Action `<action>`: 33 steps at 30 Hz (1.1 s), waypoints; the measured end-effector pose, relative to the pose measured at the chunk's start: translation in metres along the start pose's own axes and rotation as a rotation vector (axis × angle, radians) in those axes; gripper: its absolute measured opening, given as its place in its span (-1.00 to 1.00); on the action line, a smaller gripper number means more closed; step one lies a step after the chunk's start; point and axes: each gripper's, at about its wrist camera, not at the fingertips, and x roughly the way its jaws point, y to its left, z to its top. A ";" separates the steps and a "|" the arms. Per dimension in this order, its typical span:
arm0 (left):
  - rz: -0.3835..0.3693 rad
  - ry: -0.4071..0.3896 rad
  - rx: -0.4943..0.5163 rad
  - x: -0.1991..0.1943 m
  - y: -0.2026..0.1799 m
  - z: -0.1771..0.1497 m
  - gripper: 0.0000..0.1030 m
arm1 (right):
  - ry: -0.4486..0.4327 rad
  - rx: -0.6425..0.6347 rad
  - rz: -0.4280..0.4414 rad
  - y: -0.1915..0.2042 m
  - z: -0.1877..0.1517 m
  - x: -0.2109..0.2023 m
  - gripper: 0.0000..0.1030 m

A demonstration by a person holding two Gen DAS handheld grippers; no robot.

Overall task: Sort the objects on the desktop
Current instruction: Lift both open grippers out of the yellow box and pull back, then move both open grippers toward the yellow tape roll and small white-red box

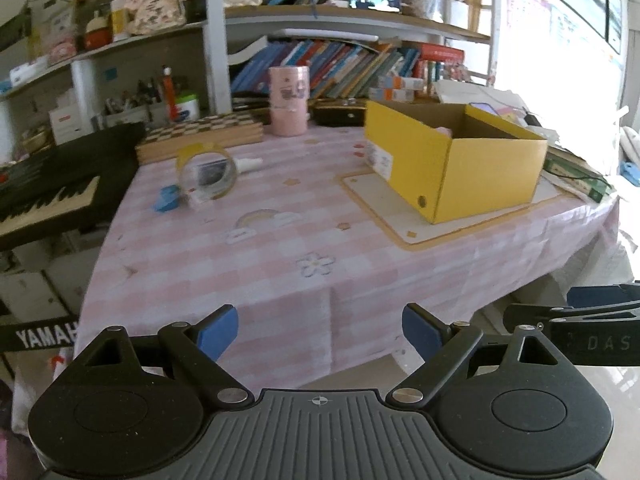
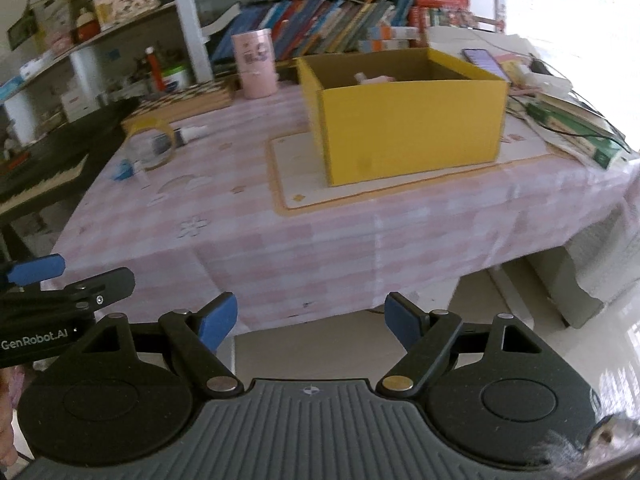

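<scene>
1. Holding nothing, your left claw (image 1: 320,332) and right claw (image 2: 310,322) gape wide before the counter (image 1: 280,248) edge.
2. Loose pieces, tape roll (image 1: 206,176) included, lie ahead-left, nearer your left claw.
3. Your yellow box (image 2: 408,120) sits ahead-right.

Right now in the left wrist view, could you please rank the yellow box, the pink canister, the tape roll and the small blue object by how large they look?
1. yellow box
2. pink canister
3. tape roll, close to the canister and nearer the camera, so unsure
4. small blue object
</scene>
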 end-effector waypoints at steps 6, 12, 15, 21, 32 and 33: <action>0.051 0.000 -0.034 -0.007 0.022 -0.005 0.78 | 0.009 -0.059 0.058 0.027 0.002 0.008 0.55; 0.098 0.001 -0.070 -0.013 0.042 -0.010 0.78 | 0.024 -0.114 0.110 0.053 0.005 0.017 0.55; 0.117 -0.003 -0.089 -0.015 0.053 -0.012 0.78 | 0.024 -0.142 0.132 0.065 0.007 0.021 0.55; 0.138 -0.023 -0.103 -0.020 0.068 -0.011 0.78 | 0.014 -0.176 0.154 0.083 0.012 0.026 0.55; 0.148 -0.041 -0.123 -0.021 0.085 -0.009 0.78 | -0.002 -0.224 0.170 0.106 0.020 0.028 0.55; 0.148 -0.042 -0.124 -0.020 0.086 -0.009 0.78 | -0.003 -0.225 0.169 0.107 0.020 0.029 0.55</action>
